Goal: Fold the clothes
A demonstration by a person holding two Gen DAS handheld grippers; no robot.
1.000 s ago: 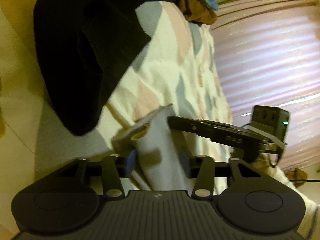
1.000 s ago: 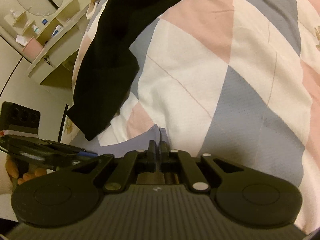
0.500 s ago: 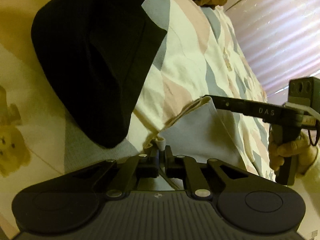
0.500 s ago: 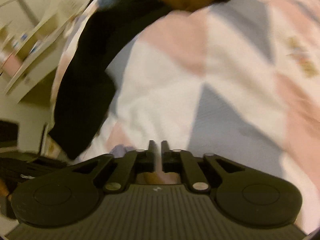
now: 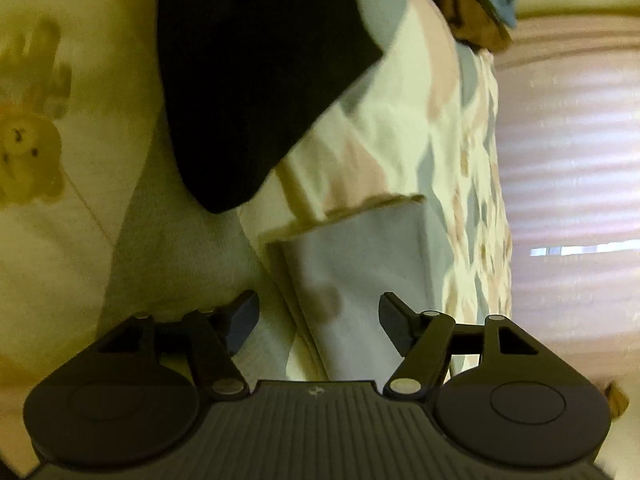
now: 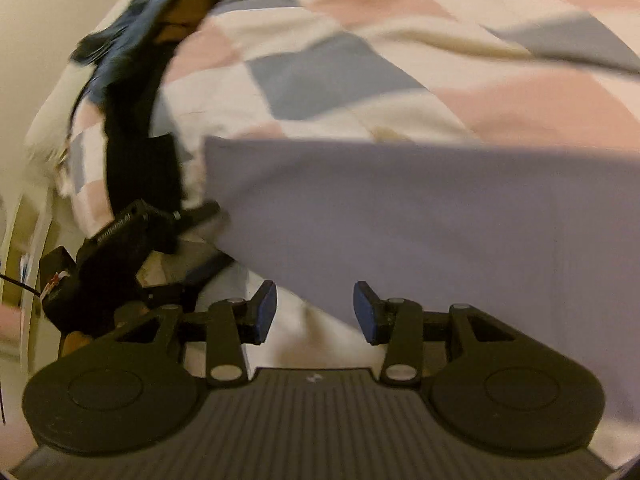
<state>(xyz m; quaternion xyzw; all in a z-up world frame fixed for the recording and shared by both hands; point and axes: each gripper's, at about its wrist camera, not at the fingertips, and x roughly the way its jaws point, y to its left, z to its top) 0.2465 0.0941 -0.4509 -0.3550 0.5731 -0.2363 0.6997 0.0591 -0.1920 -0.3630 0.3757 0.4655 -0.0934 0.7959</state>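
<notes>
Both claws, left (image 5: 318, 316) and right (image 6: 315, 312), are opening, pads clear of the lilac cloth (image 6: 400, 216) on the bed (image 6: 360, 80).

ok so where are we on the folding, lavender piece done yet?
Done: lavender garment lies flat and folded on the quilt. In hand: nothing; left gripper and right gripper are opening, pads clear of the cloth. Left: black garment and the blue and brown pile, still unfolded.

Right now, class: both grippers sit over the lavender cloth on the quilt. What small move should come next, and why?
Probably lift both clear. The left gripper and right gripper are opening with nothing pinched, and the lavender cloth lies flat, folded, on the patchwork quilt.
</notes>
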